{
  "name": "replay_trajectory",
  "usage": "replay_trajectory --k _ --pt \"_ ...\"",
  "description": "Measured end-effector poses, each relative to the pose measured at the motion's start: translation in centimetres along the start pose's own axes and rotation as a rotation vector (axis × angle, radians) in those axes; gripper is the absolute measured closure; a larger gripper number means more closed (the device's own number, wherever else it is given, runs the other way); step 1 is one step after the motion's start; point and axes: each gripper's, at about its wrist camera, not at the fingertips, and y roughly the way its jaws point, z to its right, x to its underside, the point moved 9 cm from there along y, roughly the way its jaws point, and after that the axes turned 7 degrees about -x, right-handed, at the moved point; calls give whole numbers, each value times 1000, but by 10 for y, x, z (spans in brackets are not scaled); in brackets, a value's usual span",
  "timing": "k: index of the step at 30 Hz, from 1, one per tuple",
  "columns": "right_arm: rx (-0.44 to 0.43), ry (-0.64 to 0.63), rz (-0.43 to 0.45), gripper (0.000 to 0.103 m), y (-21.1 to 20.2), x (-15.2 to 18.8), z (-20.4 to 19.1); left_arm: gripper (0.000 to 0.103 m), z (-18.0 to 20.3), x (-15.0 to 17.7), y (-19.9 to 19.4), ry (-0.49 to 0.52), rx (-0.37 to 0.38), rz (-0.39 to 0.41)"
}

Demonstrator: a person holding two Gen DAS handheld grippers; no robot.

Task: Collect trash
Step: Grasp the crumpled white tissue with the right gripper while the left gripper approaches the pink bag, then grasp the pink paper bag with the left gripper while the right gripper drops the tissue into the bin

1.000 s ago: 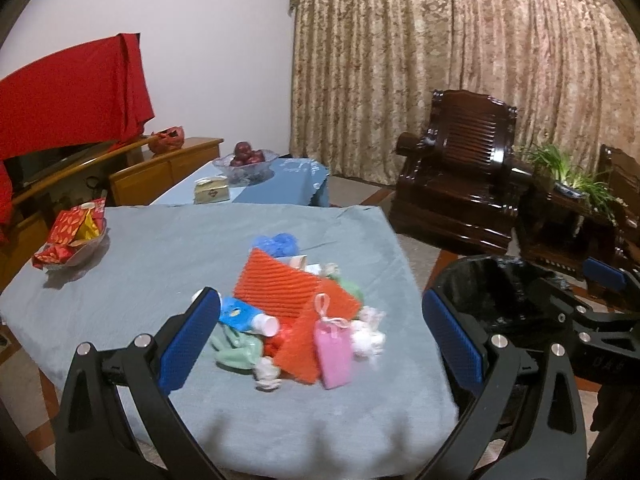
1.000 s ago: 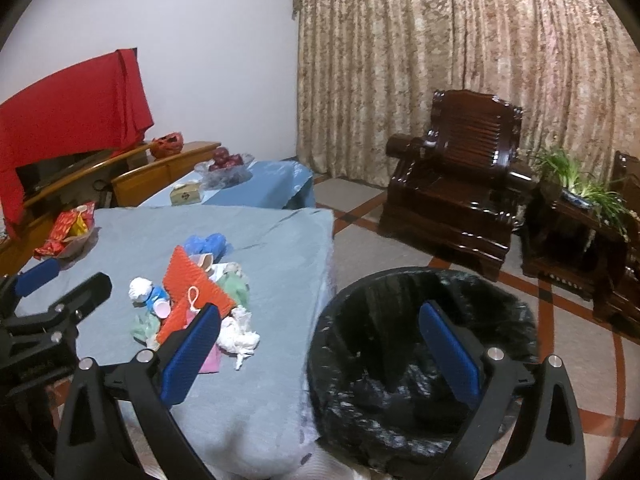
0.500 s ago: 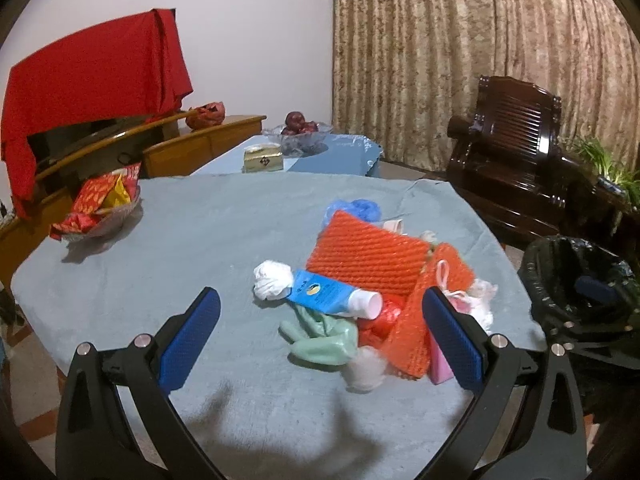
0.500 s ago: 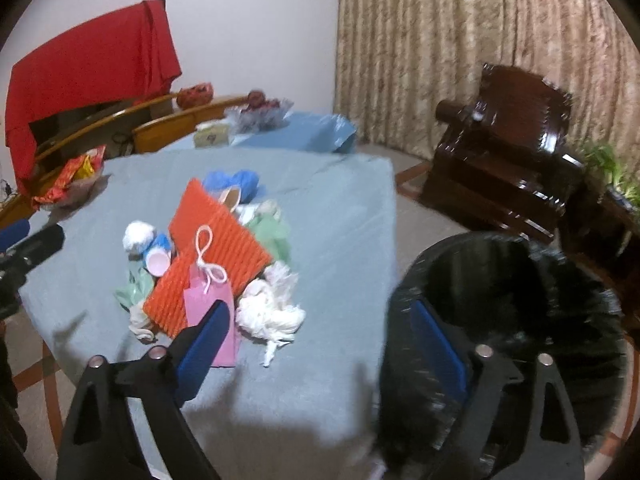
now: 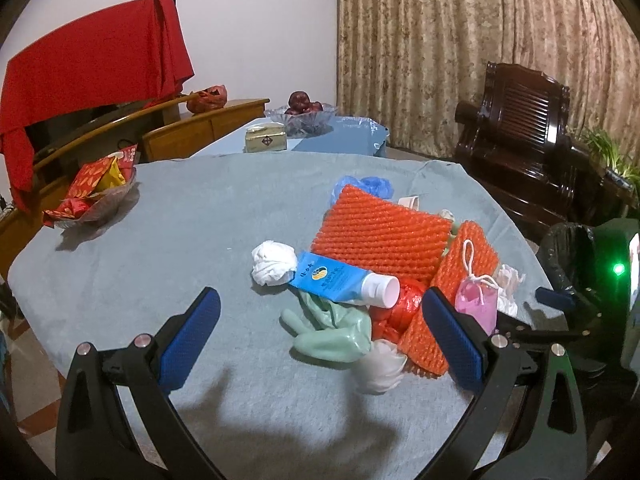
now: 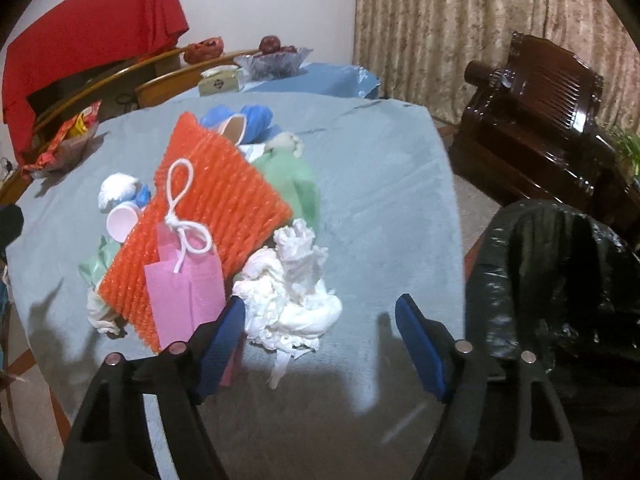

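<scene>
- Lying in a heap near the table's (image 5: 168,240) right edge, the trash includes a blue tube (image 5: 340,282), its long axis slanting, white cap toward the right edge.
- Orange mesh (image 6: 224,200), a pink bag (image 6: 188,296) and white tissue (image 6: 292,292) crowd together, touching.
- Left gripper (image 5: 320,334) and right gripper (image 6: 320,340) both hover agape, empty.
- Bare grey cloth spreads toward the left edge; the black bin (image 6: 560,280) stands just beside the right edge.
</scene>
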Motion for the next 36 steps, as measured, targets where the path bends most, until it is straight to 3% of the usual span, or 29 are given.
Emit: replay_trajectory --k 4,9,11,19,23,31,36 --pt "-85 22 -29 51 7 1 -7 6 6 1 3 4 9 -6" --pt "-111 53 -15 60 -4 1 -2 14 18 3 5 21 28 -19" --pt "-98 66 3 60 -12 -1 4 20 25 4 6 27 42 -26" --pt "-18 95 93 60 -59 -11 39 24 72 11 1 64 129 -26" --pt "16 88 104 60 -73 -9 53 35 102 23 5 98 167 -42" --pt "32 113 97 60 -82 6 69 53 135 54 30 148 160 -144" --pt "35 134 94 60 -84 12 75 79 139 65 39 165 149 -178"
